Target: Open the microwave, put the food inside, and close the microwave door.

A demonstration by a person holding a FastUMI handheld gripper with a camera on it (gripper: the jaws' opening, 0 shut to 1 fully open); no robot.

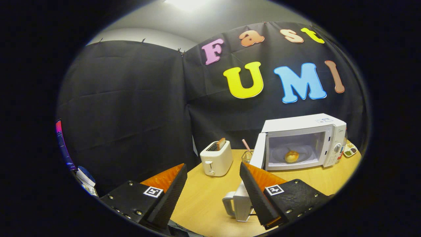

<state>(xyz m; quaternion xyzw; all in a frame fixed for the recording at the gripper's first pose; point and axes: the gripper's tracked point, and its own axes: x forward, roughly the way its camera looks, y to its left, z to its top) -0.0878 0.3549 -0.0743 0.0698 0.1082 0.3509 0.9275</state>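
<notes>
Bread roll [291,156] sits on the turntable inside the white microwave [304,141], whose door [257,154] stands open. Microwave rests on the wooden surface [210,197], a toaster [216,158] nearby. Claw [213,187] spread wide, holding nothing, well short of the microwave.

A fisheye camera riding on the tongs [213,194] looks forward and slightly down across the wooden worktop [309,179] toward the black cloth wall, its two fingers spread apart in the foreground and the microwave [304,141] standing well beyond them, door open.
</notes>
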